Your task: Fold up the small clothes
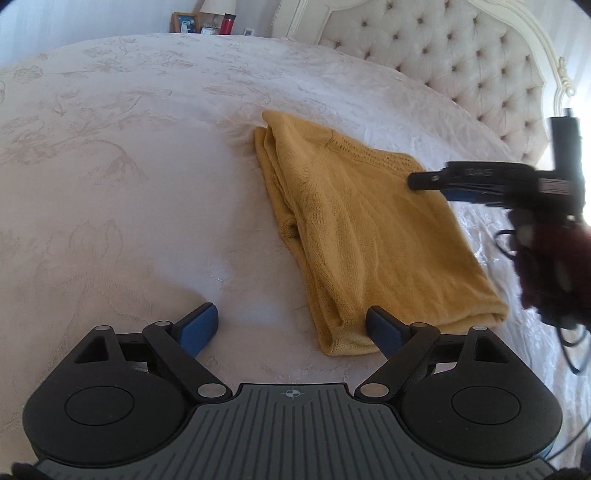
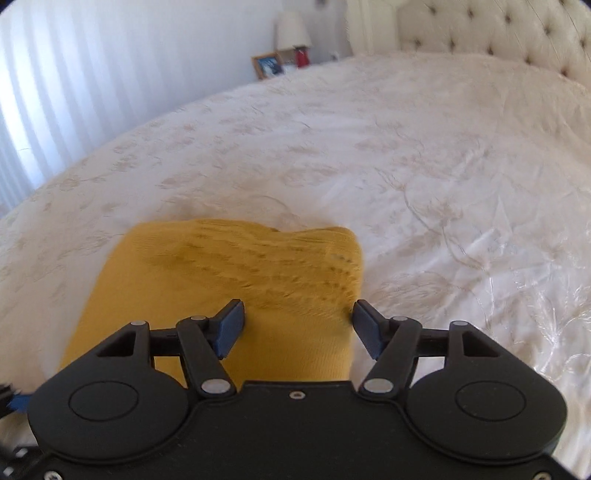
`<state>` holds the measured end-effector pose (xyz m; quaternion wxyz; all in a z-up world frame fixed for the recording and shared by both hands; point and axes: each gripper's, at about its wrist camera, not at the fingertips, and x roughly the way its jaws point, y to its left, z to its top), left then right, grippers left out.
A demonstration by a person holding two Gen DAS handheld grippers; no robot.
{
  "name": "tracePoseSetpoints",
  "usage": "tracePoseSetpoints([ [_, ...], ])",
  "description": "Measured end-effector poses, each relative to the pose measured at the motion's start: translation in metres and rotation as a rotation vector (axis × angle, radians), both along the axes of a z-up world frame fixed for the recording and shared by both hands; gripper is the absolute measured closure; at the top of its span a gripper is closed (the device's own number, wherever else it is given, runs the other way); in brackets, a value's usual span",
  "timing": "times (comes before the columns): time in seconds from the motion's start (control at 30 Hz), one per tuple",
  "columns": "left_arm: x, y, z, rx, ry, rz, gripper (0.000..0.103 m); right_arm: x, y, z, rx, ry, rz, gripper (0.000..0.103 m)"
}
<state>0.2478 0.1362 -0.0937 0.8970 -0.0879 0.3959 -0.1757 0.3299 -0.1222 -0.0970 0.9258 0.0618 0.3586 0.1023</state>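
Folded yellow knit garment (image 1: 369,236) lies on your bedspread (image 1: 129,166), a floral-embossed white cover, well in from the tufted headboard (image 1: 443,55) and closer to the bed's near edge. Your left gripper (image 1: 291,325) stands wide open with nothing between its blue pads; its right pad touches or just overlaps the garment's near corner, the left pad rests over bare bedspread. Your right gripper (image 2: 297,325) hangs over the garment's far end, jaws spread apart and holding nothing, one finger over the knit and the other at its edge. In the left wrist view that same gripper is blurred, and the raised lettering on its black body cannot be read. Nothing legible shows on the red bottle (image 1: 229,24) or the framed picture (image 1: 184,22) beyond the bed's far edge. Your hand behind the right gripper is cut off at the frame edge, and the garment's underside layers are hidden.
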Motion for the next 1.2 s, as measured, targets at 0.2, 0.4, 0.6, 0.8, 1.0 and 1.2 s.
tracePoseSetpoints([
  [0.2,0.007,0.009,0.006,-0.239,0.055,0.008,0.011,0.012,-0.041,-0.028,0.225,0.095,-0.044,0.020],
  [0.4,0.024,-0.017,-0.007,-0.319,0.099,-0.029,0.011,-0.001,-0.070,-0.040,0.514,0.124,0.019,0.017],
  [0.6,0.049,-0.033,-0.017,-0.412,0.118,-0.030,0.011,0.005,-0.066,-0.050,0.653,0.145,0.107,0.016],
  [0.8,0.047,-0.032,-0.019,-0.416,0.127,-0.009,0.054,0.010,-0.058,-0.049,0.603,0.156,0.131,0.040],
  [1.0,0.040,-0.024,-0.026,-0.484,0.234,0.038,0.093,0.001,-0.056,-0.033,0.497,0.176,0.113,0.064],
  [1.2,0.011,-0.026,-0.010,-0.557,0.303,0.005,0.093,-0.029,-0.065,-0.009,0.457,0.221,0.120,0.066],
])
